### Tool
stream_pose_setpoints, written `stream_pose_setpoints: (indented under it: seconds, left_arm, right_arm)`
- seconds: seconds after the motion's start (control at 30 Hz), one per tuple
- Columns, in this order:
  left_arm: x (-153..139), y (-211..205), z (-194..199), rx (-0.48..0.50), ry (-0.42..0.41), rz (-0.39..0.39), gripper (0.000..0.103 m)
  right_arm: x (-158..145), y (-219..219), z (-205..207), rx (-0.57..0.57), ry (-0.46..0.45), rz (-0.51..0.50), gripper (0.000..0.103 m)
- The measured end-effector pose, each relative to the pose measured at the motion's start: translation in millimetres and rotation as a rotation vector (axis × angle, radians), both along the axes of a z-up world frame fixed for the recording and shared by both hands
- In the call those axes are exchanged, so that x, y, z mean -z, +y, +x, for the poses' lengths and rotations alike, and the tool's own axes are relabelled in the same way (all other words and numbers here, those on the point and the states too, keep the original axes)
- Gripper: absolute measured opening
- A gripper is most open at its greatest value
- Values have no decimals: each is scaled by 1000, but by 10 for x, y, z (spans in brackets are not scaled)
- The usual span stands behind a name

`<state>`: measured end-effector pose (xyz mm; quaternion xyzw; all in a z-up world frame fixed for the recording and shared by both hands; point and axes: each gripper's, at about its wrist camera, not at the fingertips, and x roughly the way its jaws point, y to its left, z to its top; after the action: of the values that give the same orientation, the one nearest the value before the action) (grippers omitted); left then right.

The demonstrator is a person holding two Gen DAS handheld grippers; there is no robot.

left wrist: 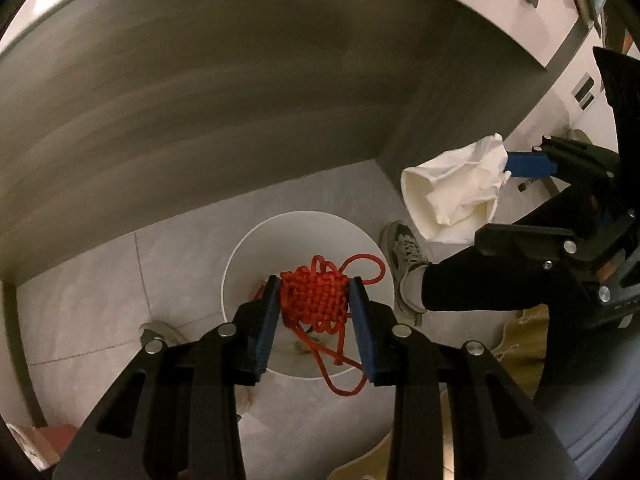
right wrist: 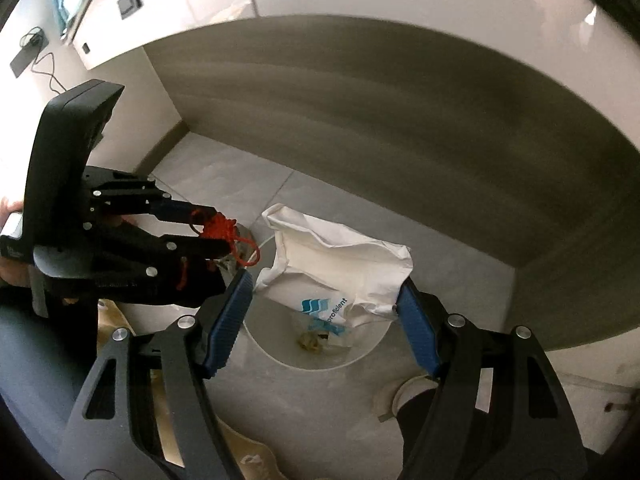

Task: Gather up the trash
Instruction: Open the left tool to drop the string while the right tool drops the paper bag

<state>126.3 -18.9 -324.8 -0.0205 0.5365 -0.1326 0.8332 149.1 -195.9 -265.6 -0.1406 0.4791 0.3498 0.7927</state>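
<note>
Red braided cord, a woven knot bundle, is pinched between the blue pads of the left gripper; fingers closed onto it from both sides, loose strands trailing below. Bundle hangs directly above the open white round bin standing on the grey tiled floor. Some small brownish scraps lie at the bin bottom. Right gripper holds a crumpled white paper bag with blue printing; fingers stand fairly wide apart, the bag's edges touching both pads. Bag also hangs over the bin, near its rim. In the right wrist view, the left gripper sits to the left with the red cord just beside the bag. A grey sneaker stands next to the bin.
</note>
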Motion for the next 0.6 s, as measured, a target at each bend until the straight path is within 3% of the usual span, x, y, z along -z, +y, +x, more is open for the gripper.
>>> stream_pose_setpoints:
  seconds: [0.03, 0.1, 0.3, 0.6]
  left_arm:
    - [16, -4, 25, -1, 5, 0, 42]
    - [16, 0, 31, -26, 16, 11, 96]
    - [59, 279, 114, -130, 24, 16, 97]
    - [-32, 425, 88, -204, -10, -2, 97]
  right_arm:
    - [20, 12, 18, -1, 2, -4, 66]
    - [45, 18, 28, -3, 7, -8, 66]
    - [120, 124, 110, 1, 24, -25, 66]
    - [283, 323, 77, -67, 55, -85, 67]
